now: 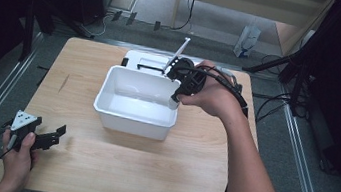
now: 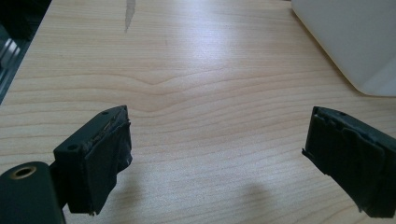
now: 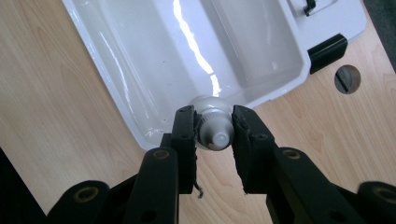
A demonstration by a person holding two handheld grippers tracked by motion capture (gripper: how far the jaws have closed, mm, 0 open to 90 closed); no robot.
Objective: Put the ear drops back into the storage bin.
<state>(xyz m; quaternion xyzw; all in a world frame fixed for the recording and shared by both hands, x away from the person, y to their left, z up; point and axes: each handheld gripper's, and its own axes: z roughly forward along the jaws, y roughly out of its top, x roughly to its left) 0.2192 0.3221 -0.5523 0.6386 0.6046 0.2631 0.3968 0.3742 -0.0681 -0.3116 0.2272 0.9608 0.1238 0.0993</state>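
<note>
White and ridged, the small plastic tube with a screw cap (image 3: 214, 130) sits clamped between the jaws of the right gripper (image 3: 214, 135) — held cap-end toward the camera, right over the near rim of the white rectangular plastic tub (image 3: 140, 70). In the high view the right gripper (image 1: 176, 99) hangs at the tub's right edge (image 1: 171, 121). The left gripper (image 2: 215, 154) rests low over the pale wooden table (image 2: 196, 70), well apart from the tub — its jaws spread wide with nothing between them.
</note>
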